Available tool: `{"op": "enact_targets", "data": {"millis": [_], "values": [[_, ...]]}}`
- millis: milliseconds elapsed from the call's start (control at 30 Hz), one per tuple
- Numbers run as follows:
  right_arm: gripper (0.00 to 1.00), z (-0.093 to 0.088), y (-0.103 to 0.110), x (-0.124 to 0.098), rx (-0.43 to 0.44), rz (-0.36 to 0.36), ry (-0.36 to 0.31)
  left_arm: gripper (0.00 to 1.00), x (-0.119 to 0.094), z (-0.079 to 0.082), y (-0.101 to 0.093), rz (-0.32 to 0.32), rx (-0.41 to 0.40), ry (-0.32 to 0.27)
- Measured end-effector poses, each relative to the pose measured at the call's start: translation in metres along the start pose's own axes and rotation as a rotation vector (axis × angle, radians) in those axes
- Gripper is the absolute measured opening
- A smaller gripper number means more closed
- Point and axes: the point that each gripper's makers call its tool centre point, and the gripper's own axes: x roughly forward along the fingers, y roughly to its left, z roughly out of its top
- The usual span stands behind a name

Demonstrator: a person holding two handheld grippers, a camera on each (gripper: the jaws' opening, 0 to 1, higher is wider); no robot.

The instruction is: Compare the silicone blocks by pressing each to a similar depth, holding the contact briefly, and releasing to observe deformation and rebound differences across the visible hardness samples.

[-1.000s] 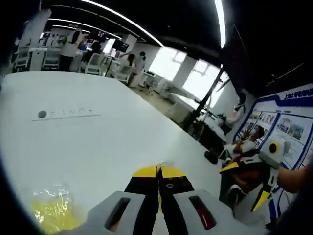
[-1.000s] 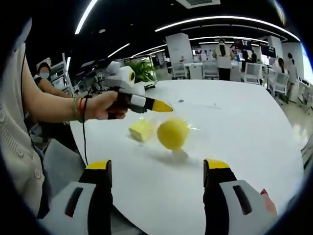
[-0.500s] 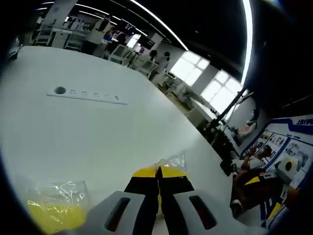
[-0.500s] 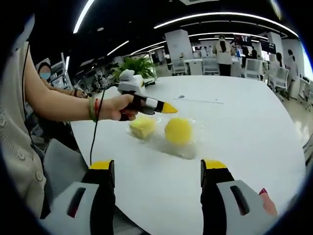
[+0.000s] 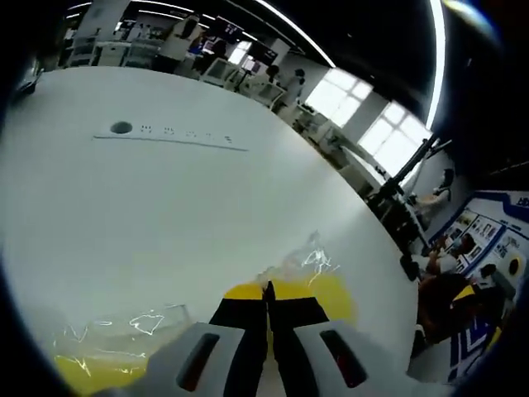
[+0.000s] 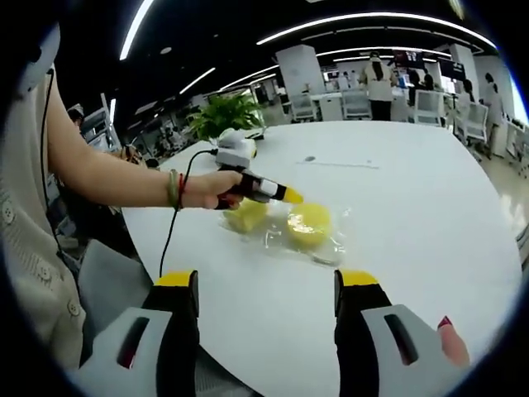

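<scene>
- Right gripper view: the right gripper (image 6: 266,285) hangs over the near edge of the round white table (image 6: 430,223), its two yellow-tipped jaws spread wide apart with nothing between them.
- Beyond those jaws lie two yellow silicone pieces in crinkled clear plastic wrap (image 6: 324,246) — a rounded yellow silicone block (image 6: 307,225) on the right and a squarer yellow silicone block (image 6: 246,216) on the left, just beside each other.
- The left gripper (image 6: 289,197) enters this view from the left, held in a person's hand (image 6: 211,188); a dark cable hangs from it. Its yellow tip sits at the upper left edge of the rounded block, and the block's top looks flattened there.
- Left gripper view: the same gripper (image 5: 268,289) seen along its own jaws, which are pressed together with no gap, holding nothing. Their tip meets the yellow surface of the rounded block (image 5: 335,295), whose wrap (image 5: 307,258) glints just past it.
- The squarer block (image 5: 91,368) shows at the lower left of this view, under its wrap.
- Particular to the left gripper view — a grey strip with a round dark mark (image 5: 169,135) on the far tabletop, and bright windows (image 5: 364,116) beyond.
- Particular to the right gripper view — the forearm with wrist bands (image 6: 176,188), a green potted plant (image 6: 225,112) and office chairs (image 6: 430,103) at the far side.
</scene>
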Motion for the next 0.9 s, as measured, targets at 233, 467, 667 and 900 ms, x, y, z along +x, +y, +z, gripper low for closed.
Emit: {"op": "enact_targets", "data": {"millis": [233,467,667,900], "values": [[0.6,-0.001,-0.003,-0.003,-0.003,-0.018,0.002,0.0,0.008,-0.002,0.003,0.025,0.074,0.021],[0.59,0.006,-0.001,-0.007,-0.002,-0.021,-0.013,0.0,0.011,-0.003,0.008,0.046,0.094,0.03],[0.59,0.006,0.001,-0.005,-0.006,-0.018,-0.011,0.02,0.01,-0.002,0.009,0.055,0.142,0.038],[0.59,0.002,0.003,-0.006,0.002,-0.02,-0.008,0.09,0.006,0.002,0.012,0.088,0.335,0.072]]}}
